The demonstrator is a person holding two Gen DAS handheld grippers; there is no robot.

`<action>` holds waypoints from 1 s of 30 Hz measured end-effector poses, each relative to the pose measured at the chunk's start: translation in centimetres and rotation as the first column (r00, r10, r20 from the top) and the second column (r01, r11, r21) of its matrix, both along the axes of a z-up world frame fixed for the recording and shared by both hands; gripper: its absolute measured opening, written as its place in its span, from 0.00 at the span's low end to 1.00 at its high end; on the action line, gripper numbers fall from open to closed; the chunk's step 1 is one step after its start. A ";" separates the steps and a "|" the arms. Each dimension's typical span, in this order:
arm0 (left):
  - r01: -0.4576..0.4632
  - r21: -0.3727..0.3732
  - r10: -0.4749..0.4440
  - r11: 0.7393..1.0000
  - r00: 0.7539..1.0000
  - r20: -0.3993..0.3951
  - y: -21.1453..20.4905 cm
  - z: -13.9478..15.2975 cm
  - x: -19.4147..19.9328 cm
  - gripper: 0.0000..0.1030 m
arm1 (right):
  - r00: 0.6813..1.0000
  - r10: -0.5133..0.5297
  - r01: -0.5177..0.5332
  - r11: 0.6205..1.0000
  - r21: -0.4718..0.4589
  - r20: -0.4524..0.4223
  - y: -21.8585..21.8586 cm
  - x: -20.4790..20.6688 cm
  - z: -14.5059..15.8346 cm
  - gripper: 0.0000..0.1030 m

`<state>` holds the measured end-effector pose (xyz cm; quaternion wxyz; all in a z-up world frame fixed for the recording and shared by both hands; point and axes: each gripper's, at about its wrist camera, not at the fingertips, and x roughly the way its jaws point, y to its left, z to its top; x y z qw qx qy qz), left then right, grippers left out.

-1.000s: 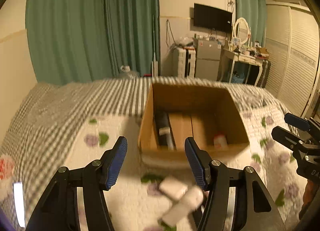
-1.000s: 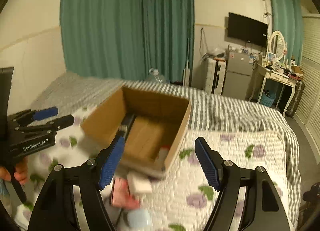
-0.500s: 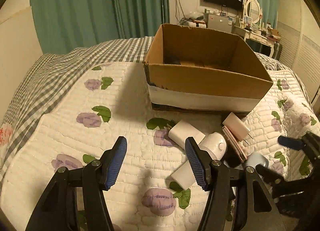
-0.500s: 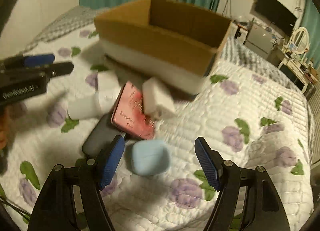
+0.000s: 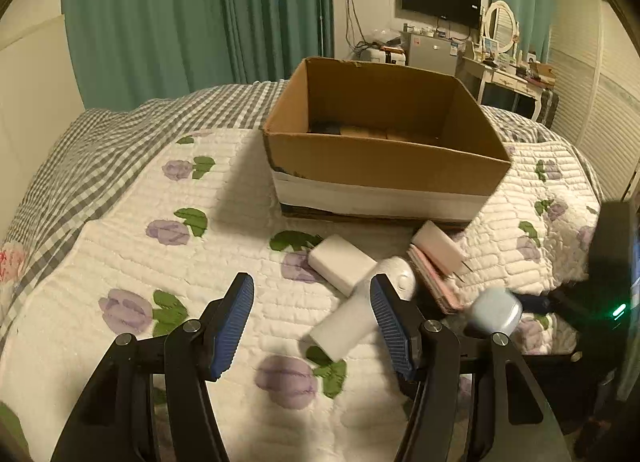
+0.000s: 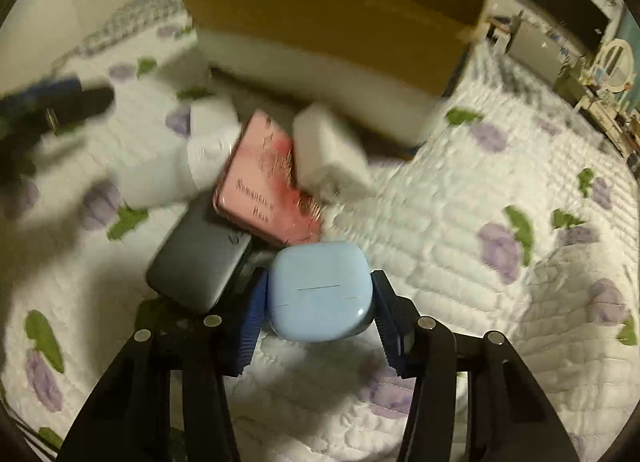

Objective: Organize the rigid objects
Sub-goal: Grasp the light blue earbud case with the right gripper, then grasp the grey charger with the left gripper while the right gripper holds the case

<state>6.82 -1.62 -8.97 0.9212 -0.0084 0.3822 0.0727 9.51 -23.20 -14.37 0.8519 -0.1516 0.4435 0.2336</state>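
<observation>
Right gripper (image 6: 318,306) is clamped on a light-blue earbud case (image 6: 319,290), both blue pads pressed to its sides just above the floral quilt (image 6: 460,201). Left gripper (image 5: 312,318) hangs with its fingers spread apart over the quilt, nothing between them. Beyond the case lie a dark power bank (image 6: 198,264), a pink box (image 6: 266,177) and white chargers (image 5: 342,264), near the open cardboard box (image 5: 384,149).

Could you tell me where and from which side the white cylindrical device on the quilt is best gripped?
Grip the white cylindrical device across its straight barrel near the free lower end, coming from above with jaws crosswise to its axis. Its rounded head sits against the white adapter, leaving less room there.
</observation>
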 end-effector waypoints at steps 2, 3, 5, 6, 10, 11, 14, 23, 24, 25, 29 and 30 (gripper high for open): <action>0.000 0.004 0.000 1.000 1.000 -0.007 -0.9 -0.2 -0.2 0.61 | 0.997 -0.045 0.044 0.999 0.029 0.060 -1.4 -0.3 1.7 0.49; 0.005 0.004 -0.005 1.000 1.000 -0.013 -1.3 -0.3 -0.2 0.61 | 0.994 -0.070 0.066 0.996 0.052 0.081 -2.3 -0.4 2.6 0.49; 0.025 0.003 -0.025 1.000 0.999 -0.034 -2.5 -1.0 -0.1 0.61 | 0.990 -0.101 0.093 0.992 0.087 0.095 -3.3 -0.2 3.6 0.49; 0.036 -0.001 -0.036 0.999 0.998 -0.043 -3.1 -1.3 -0.1 0.61 | 0.987 -0.122 0.111 0.988 0.108 0.101 -4.0 0.1 4.2 0.49; 0.084 -0.028 -0.086 0.996 0.993 -0.081 -5.3 -2.8 0.1 0.61 | 0.980 -0.175 0.158 0.975 0.157 0.099 -5.5 0.5 5.2 0.49; 0.095 -0.036 -0.098 0.995 0.991 -0.094 -5.8 -3.3 0.3 0.61 | 0.979 -0.181 0.165 0.972 0.167 0.091 -5.9 0.7 5.2 0.49; 0.114 -0.051 -0.120 0.992 0.984 -0.129 -7.0 -4.5 0.8 0.61 | 0.979 -0.185 0.169 0.969 0.180 0.080 -6.3 1.0 5.2 0.49; 0.095 -0.027 -0.098 0.995 0.966 -0.239 -7.8 -8.3 2.3 0.61 | 0.980 -0.185 0.168 0.966 0.196 0.071 -6.3 0.9 5.0 0.49; 0.094 -0.038 -0.100 0.995 0.967 -0.234 -7.6 -8.3 2.2 0.59 | 0.980 -0.184 0.168 0.966 0.195 0.070 -6.3 1.0 4.9 0.49; 0.092 -0.045 -0.100 0.995 0.968 -0.230 -7.5 -8.2 2.1 0.52 | 0.981 -0.184 0.168 0.967 0.190 0.070 -6.2 1.0 4.9 0.49; 0.101 -0.048 -0.109 0.994 0.971 -0.214 -7.4 -7.8 1.3 0.48 | 0.980 -0.184 0.168 0.970 0.177 0.075 -6.1 0.8 4.8 0.49; 0.101 -0.048 -0.109 0.994 0.972 -0.207 -7.2 -7.6 1.1 0.45 | 0.980 -0.185 0.169 0.970 0.174 0.078 -6.1 0.8 4.9 0.49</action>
